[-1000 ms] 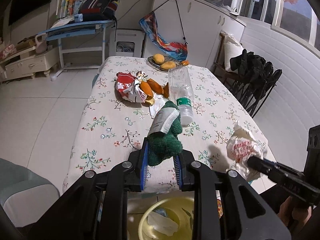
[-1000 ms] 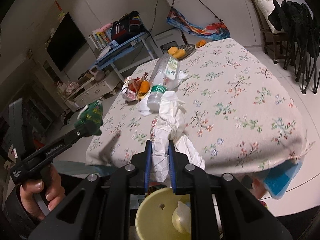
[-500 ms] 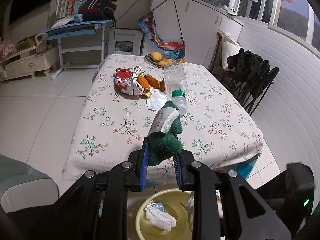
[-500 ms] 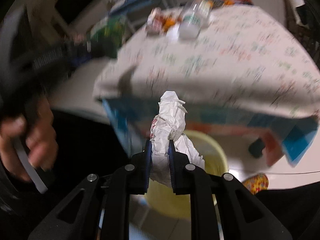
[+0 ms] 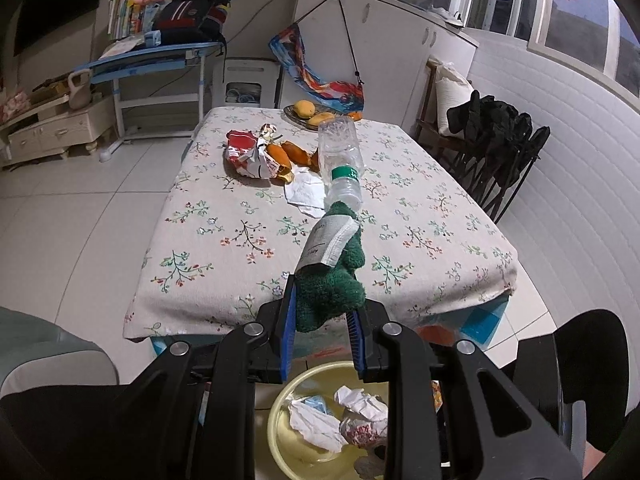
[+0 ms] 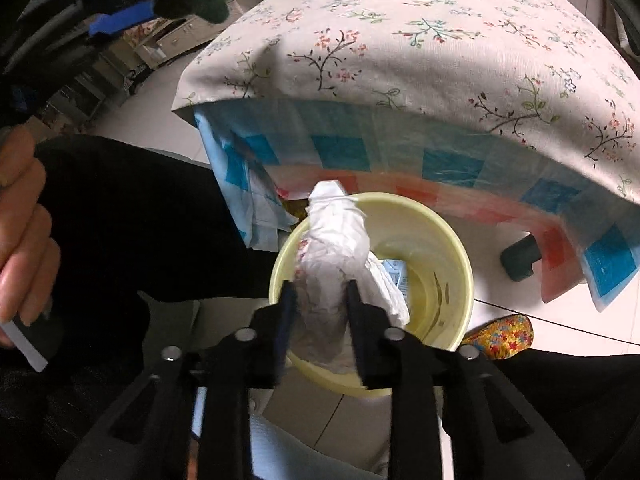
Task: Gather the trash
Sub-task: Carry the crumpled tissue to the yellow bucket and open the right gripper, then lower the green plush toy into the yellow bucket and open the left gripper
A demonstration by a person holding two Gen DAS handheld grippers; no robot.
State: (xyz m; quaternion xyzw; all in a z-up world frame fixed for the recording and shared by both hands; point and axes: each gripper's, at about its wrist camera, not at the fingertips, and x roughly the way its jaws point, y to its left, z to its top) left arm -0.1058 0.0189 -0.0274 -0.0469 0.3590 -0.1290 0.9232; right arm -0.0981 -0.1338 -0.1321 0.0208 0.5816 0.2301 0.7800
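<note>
Yellow bin (image 6: 448, 240) under the table edge: we are dropping trash into it.
We are hanging the right gripper (image 6: 320, 312) over the bin, its jaws just easing apart around the white wad (image 6: 336, 248) so it falls in; the left gripper (image 5: 322, 320) is clenching a green sock (image 5: 332, 296), waiting its turn.

Crumpled white wrapper (image 6: 334, 256): red print on one side, upright between the right tongs (image 6: 318, 312), over the yellow bin (image 6: 452, 252).
Yellow bin: round, on the floor below the bench edge, holding crumpled paper (image 5: 316, 426).
Green fuzzy cloth (image 5: 330, 294): grey label, clamped in the left tongs (image 5: 322, 326).
</note>
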